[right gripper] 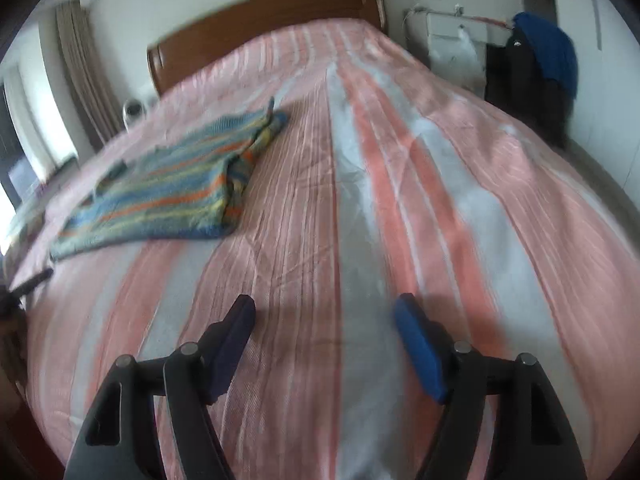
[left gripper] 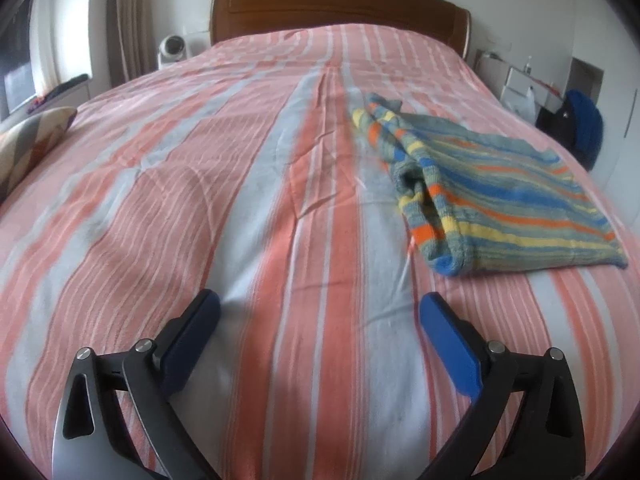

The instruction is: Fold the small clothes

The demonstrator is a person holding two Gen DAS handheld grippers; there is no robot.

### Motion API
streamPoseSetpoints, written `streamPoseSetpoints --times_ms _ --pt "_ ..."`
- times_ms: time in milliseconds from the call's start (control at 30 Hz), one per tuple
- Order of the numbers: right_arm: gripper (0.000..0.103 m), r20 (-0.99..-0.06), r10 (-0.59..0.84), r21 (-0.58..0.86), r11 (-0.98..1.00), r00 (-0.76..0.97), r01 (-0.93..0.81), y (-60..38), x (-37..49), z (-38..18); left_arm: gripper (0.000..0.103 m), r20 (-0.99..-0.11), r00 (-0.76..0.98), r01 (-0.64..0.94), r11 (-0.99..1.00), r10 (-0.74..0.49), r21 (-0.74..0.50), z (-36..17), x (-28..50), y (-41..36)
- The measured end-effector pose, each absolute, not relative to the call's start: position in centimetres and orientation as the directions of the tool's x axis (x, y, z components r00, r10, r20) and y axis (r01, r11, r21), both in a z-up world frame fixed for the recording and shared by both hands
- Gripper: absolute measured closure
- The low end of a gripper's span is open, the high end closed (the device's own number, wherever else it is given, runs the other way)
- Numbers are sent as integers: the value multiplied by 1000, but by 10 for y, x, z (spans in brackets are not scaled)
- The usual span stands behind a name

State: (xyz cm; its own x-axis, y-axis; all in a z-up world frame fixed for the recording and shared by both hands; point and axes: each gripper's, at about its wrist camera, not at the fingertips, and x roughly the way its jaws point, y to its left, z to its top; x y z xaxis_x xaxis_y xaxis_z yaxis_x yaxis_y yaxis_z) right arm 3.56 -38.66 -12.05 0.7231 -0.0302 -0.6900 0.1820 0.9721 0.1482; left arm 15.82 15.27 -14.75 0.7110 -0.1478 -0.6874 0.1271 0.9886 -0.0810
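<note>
A small knitted sweater (left gripper: 500,196) with blue, orange, yellow and grey stripes lies partly folded on the bed, its sleeve bunched along its left side. In the left wrist view it is ahead and to the right. In the right wrist view the sweater (right gripper: 160,196) is ahead and to the left. My left gripper (left gripper: 320,308) is open and empty, low over the bedspread, short of the sweater. My right gripper (right gripper: 324,312) is open and empty, low over the bedspread, to the right of the sweater.
The bed has a pink and grey striped cover (left gripper: 240,200) and a wooden headboard (left gripper: 340,8). A patterned cushion (left gripper: 28,140) lies at the left edge. A white fan (left gripper: 172,50) stands beside the headboard. Dark and blue clothes (right gripper: 544,64) hang at the right.
</note>
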Motion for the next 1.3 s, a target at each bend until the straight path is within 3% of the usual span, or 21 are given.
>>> streamPoseSetpoints --times_ms 167,867,967,1033,1100,1167,1300 --pt "19 -684 -17 146 976 729 160 -381 39 -123 1 -688 711 125 989 -147 -82 -148 159 154" --pt "16 -672 -22 131 980 740 148 -375 43 -139 1 -689 711 121 989 -143 -81 -148 158 153" --pt "15 -672 -21 132 980 740 147 -375 43 -139 0 -700 708 89 995 -93 -43 -146 155 151" --pt "15 -671 -16 136 980 741 145 -376 43 -139 1 -725 688 0 1000 14 20 -141 147 148" --pt "15 -670 -10 142 980 743 142 -377 43 -138 6 -729 682 -41 998 64 50 -131 130 137" --pt "14 -667 -6 147 979 745 139 -378 43 -138 13 -713 701 73 996 -13 53 -117 110 105" --pt "13 -659 18 175 976 752 130 -381 43 -138 13 -679 721 370 905 -138 208 -95 96 -5"
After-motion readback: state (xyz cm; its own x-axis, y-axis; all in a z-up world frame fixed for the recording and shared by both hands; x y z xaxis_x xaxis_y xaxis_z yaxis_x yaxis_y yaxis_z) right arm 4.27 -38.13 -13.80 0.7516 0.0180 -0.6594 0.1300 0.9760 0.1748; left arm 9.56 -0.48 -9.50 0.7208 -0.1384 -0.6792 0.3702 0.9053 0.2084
